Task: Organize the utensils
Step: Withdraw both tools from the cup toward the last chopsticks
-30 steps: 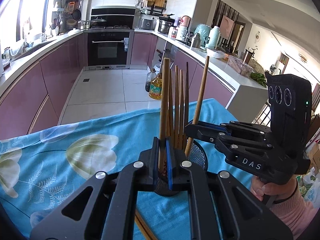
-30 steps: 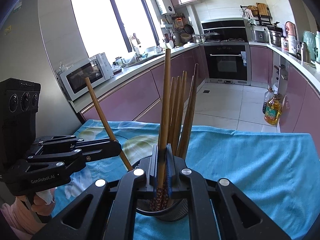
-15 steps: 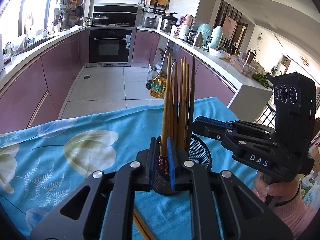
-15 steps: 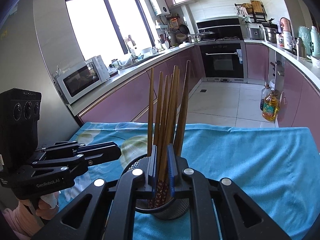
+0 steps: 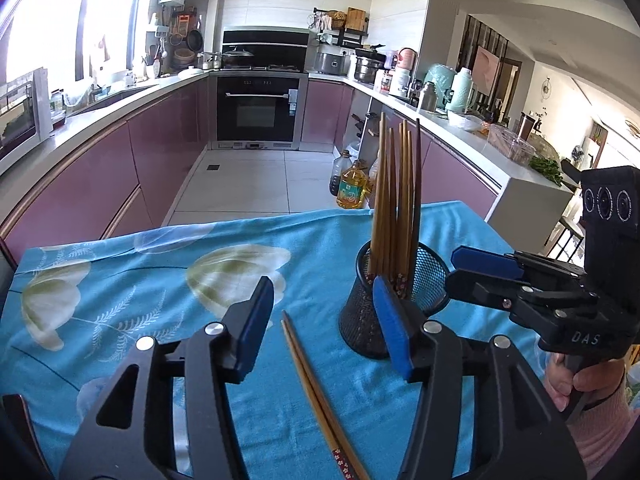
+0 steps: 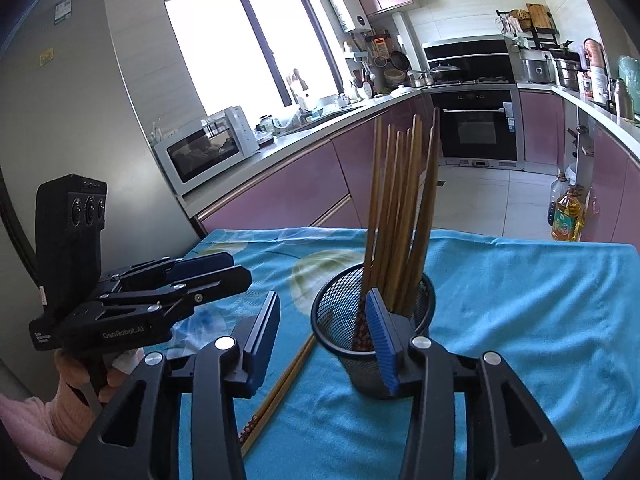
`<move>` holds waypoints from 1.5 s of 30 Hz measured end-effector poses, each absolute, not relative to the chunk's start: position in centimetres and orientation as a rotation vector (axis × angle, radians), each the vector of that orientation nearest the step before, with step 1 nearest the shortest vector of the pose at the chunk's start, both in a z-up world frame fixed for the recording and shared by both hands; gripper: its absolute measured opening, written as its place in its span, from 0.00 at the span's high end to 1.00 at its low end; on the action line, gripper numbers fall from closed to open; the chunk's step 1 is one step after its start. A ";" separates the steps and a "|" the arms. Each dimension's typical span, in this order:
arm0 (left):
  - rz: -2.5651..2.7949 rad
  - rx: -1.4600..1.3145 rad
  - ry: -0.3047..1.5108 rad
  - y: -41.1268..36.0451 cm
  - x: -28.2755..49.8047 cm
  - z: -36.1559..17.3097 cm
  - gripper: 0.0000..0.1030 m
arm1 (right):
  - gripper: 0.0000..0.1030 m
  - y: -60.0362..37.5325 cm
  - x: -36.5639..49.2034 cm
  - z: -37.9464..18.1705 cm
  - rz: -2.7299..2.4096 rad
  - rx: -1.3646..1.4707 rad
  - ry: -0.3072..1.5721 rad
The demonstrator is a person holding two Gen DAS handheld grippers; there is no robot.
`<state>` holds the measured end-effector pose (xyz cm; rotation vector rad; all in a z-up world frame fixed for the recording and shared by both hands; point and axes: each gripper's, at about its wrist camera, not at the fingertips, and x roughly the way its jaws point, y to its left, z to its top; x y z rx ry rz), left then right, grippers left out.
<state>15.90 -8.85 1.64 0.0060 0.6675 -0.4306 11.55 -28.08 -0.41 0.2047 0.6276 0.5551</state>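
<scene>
Blue tablecloth (image 5: 120, 280); chopsticks (image 5: 394, 200) in mesh holder (image 5: 360, 320)

- left gripper (image 5: 322, 322): black angular arms, blue ribbed pads, round silver screw heads; white "genrobot.ai" lettering on its side.
- right gripper (image 6: 326, 338): same black frame, blue pads, silver screws; white "das" marking.
- each carries a black box housing with three round lenses.
- pink knit sleeve (image 5: 608, 428) at both wrists.
</scene>
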 end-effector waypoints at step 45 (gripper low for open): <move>-0.280 -0.004 0.865 -2.9 10.9 -9.2 0.23 | 0.58 -19.0 8.2 -9.9 0.495 -0.047 0.877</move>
